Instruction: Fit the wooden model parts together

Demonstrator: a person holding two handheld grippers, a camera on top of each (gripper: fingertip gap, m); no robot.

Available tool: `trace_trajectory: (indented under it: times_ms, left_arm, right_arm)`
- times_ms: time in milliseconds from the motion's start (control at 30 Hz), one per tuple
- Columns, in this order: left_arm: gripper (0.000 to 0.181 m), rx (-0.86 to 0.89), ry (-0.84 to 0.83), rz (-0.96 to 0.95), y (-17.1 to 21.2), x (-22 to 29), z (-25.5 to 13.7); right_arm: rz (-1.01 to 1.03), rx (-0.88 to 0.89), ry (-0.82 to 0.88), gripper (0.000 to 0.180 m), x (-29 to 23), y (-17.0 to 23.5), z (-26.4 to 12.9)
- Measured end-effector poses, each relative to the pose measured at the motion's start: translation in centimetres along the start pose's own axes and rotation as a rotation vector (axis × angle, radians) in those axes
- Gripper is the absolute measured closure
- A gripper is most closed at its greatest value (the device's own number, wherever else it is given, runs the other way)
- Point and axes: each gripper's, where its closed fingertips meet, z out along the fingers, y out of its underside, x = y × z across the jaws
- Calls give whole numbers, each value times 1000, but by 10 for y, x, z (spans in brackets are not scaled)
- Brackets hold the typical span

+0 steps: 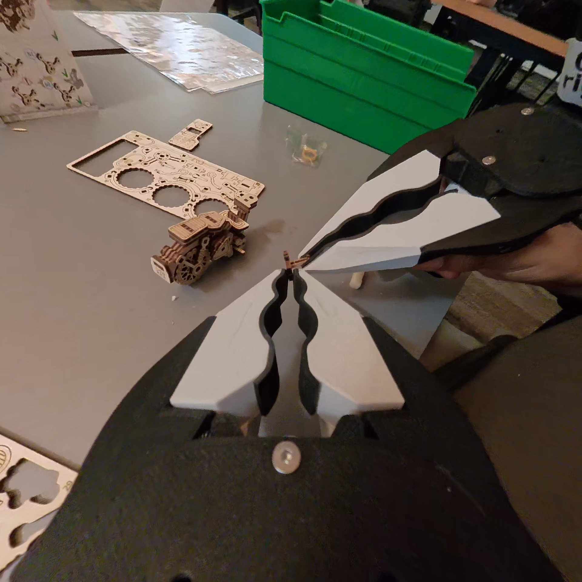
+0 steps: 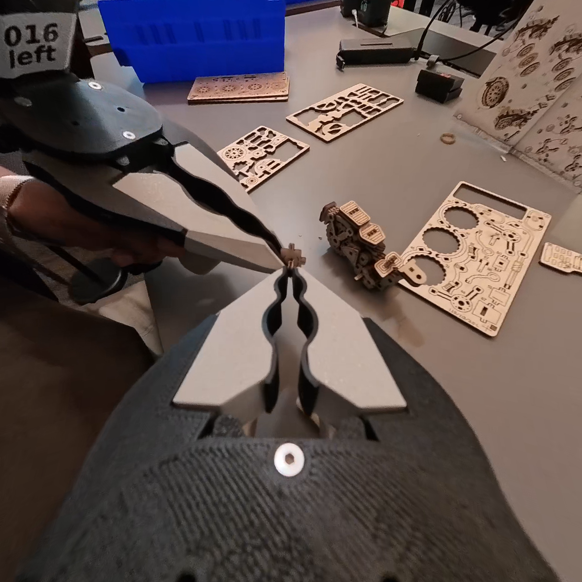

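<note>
Grey table (image 1: 78, 315) beneath, left wrist view: left gripper (image 1: 289, 274) pinched on a small wooden piece (image 1: 287, 263), right gripper (image 1: 304, 263) nipping it too, perhaps a second bit; wooden motorcycle model (image 1: 201, 248) just left of the tips. Right wrist view: right gripper (image 2: 289, 271) closed on small wooden piece (image 2: 293, 253), left gripper (image 2: 281, 256) meeting it; wooden motorcycle model (image 2: 359, 242) right, punched sheet (image 2: 478, 261) beyond.

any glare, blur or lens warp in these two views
Left wrist view: glare on the plastic sheet; sharp on the motorcycle model; fisheye bends the green bin. Right wrist view: dimmer and greyer; the right gripper body is blurred close up; the small part is soft.
</note>
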Motion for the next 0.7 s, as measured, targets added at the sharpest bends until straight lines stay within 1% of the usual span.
trace_trajectory:
  times_ms: [100,133,200,267,433,500,633,700]
  left_arm:
    - [181,36,53,-93,-11,-2,-1]
    - [181,45,65,-118,-13,-3,-2]
    - [181,56,70,-91,-14,-5,-4]
    - [181,68,138,-68,-13,-1,-7]
    - [181,99,443,10,-15,29,-28]
    - [181,92,516,65,-12,41,-34]
    - [181,55,566,111,-3,55,-34]
    - [181,41,583,135,0,59,-34]
  right_arm:
    - [6,44,4,177,2,-8,-2]
    - [16,70,-16,170,0,-12,-4]
    - [60,103,-90,154,-5,-17,-8]
    - [100,141,-170,149,-10,-20,-15]
    - [165,196,-412,146,-22,-21,-36]
    - [160,188,-485,144,-29,-19,-40]
    - [76,144,-571,149,-49,-12,-43]
    - [52,133,-583,156,-54,-9,-43]
